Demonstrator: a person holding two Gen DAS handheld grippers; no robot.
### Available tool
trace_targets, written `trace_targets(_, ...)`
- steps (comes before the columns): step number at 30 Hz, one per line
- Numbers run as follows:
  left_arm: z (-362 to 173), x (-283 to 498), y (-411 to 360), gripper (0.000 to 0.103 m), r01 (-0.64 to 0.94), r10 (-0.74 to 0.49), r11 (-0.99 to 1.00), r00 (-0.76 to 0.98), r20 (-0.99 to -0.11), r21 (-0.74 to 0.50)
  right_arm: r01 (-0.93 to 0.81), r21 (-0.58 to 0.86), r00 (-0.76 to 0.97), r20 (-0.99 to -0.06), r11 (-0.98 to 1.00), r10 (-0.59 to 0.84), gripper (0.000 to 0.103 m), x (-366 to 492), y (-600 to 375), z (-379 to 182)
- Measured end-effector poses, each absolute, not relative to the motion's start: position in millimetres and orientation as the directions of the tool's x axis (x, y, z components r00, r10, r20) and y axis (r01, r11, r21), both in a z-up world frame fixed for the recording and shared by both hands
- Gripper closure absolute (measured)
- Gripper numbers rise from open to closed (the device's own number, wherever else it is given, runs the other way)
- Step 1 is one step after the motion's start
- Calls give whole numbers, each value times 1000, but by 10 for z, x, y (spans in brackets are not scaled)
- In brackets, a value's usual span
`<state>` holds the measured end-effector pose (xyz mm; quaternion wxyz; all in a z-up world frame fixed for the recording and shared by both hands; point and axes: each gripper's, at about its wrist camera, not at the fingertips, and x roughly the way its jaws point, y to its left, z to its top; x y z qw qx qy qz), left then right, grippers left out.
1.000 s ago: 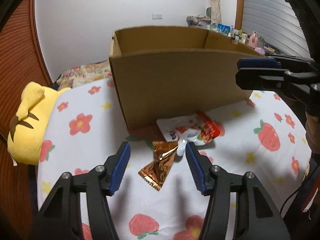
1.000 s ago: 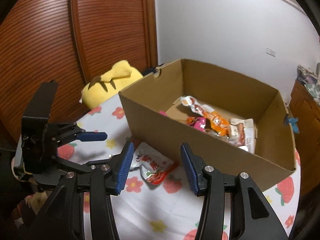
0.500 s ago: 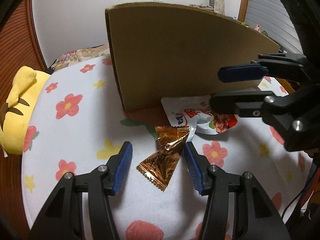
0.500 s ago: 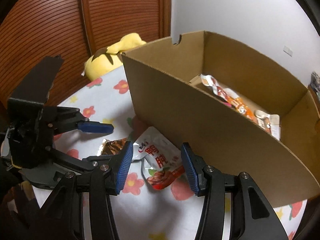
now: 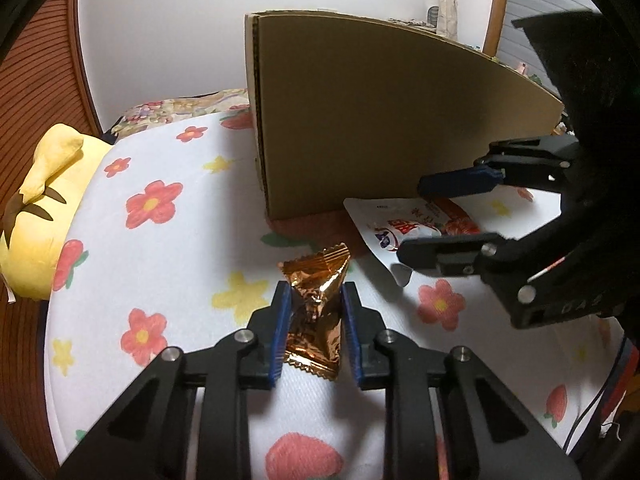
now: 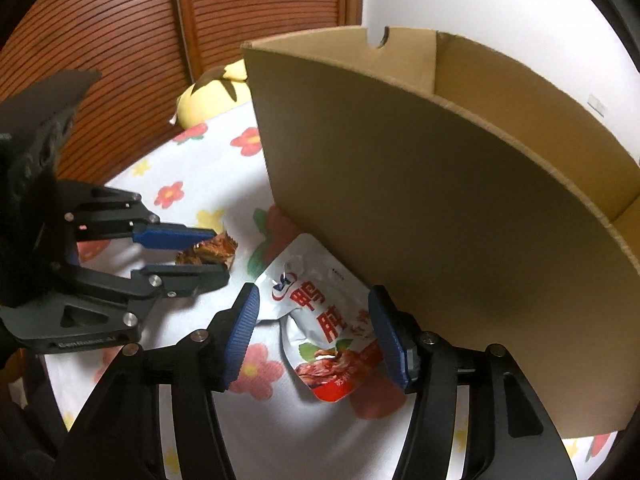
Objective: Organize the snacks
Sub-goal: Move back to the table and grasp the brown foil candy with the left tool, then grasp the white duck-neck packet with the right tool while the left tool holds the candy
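**Two snack packets in front of the carton**

A white cloth printed with red flowers, yellow blossoms and strawberries (image 5: 168,264) covers the surface. Behind it stand a plain white wall (image 5: 168,28) and ribbed reddish-brown wooden doors (image 6: 120,28); a soft yellow plush toy with brown markings (image 5: 44,216) lies at the cloth's edge.

A tall open box of matte brown corrugated cardboard (image 5: 380,120) rests on the cloth. Just in front of it lie both packets. The crinkled copper-gold foil packet with zigzag-cut ends (image 5: 316,312) is pinched between the ribbed blue pads of the left gripper (image 5: 314,300), whose jaws have just been closing onto it. The glossy white-and-red pouch with printed characters (image 6: 320,312) lies flat near the box wall — the right gripper (image 6: 314,312) straddles it, its jaws having just been opening, pads apart from the pouch.
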<state>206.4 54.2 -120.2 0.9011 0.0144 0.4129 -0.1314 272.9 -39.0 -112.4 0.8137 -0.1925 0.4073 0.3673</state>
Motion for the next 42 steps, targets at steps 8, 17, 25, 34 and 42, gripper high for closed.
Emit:
trace_targets(8, -1202, 2010, 596, 80, 230, -220, 969, 628, -747, -92, -792, -31, 362, -829, 610, 427, 43, 2540, -372, -1268)
trace_targets(17, -1222, 1981, 629, 80, 220, -212, 971, 631, -746, -90, -804, -12, 349, -819, 594, 455, 42, 2279, -428, -1155)
trace_targets(25, -1212, 1969, 632, 80, 215, -216, 972, 633, -743, -99, -756, -39, 387, -832, 653, 398, 29, 2536, -368, -1242)
trace_targets(34, -1214, 1965, 634, 80, 214, -221, 971, 633, -742, -106, -745, -46, 408, -821, 666, 400, 22, 2632, -298, -1298)
trace_targets(42, -1213, 1965, 638, 79, 212, -218, 972, 635, -741, -104, -750, -31, 402, -815, 661, 418, 43, 2558, -326, -1272)
